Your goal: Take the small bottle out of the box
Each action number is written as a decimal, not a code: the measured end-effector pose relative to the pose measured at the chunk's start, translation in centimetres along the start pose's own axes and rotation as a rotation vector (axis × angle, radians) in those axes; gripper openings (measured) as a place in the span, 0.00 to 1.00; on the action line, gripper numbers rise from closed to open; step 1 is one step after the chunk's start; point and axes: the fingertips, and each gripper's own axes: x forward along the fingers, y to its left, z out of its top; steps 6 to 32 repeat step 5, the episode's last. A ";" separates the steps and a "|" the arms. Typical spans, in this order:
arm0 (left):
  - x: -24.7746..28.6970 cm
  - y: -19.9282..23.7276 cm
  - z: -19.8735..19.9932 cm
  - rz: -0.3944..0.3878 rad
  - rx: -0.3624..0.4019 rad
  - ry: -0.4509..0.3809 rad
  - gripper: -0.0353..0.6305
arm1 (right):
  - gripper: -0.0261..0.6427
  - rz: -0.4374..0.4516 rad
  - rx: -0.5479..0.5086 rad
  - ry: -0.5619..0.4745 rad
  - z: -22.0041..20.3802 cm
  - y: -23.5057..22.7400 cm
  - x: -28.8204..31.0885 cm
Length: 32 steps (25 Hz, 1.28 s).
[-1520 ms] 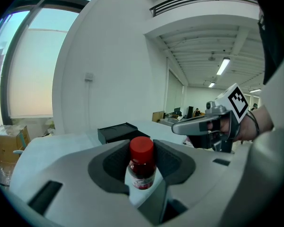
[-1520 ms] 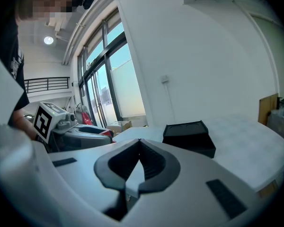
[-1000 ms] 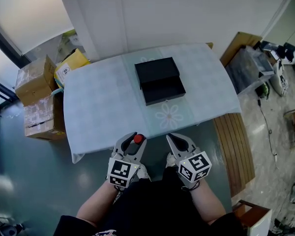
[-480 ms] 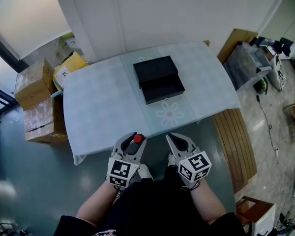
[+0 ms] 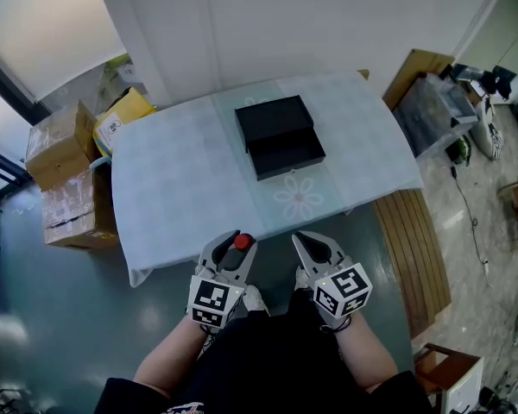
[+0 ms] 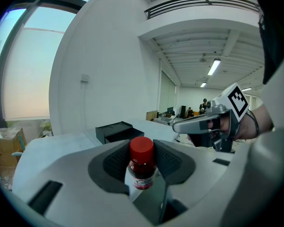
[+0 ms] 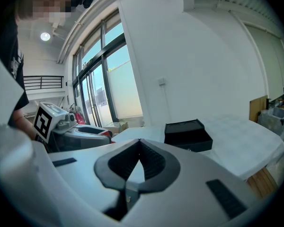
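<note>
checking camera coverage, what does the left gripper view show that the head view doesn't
Only the left gripper view: the label and body of the small bottle between the pads, and a ceiling light. Only the head view: the flower print on the tablecloth and the wooden slats. Both: the bottle's red cap, the black box, the right gripper.

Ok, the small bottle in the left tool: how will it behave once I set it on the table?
The small bottle looks narrow and upright under a round red cap, so it probably tips easily and then rolls. Its smooth, clear-looking wall may slip if the left tool loosens.
</note>
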 end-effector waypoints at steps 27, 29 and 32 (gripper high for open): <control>-0.1 0.2 -0.1 0.003 0.002 -0.001 0.31 | 0.07 0.005 -0.004 0.003 -0.1 0.1 0.2; -0.1 0.2 -0.1 0.003 0.002 -0.001 0.31 | 0.07 0.005 -0.004 0.003 -0.1 0.1 0.2; -0.1 0.2 -0.1 0.003 0.002 -0.001 0.31 | 0.07 0.005 -0.004 0.003 -0.1 0.1 0.2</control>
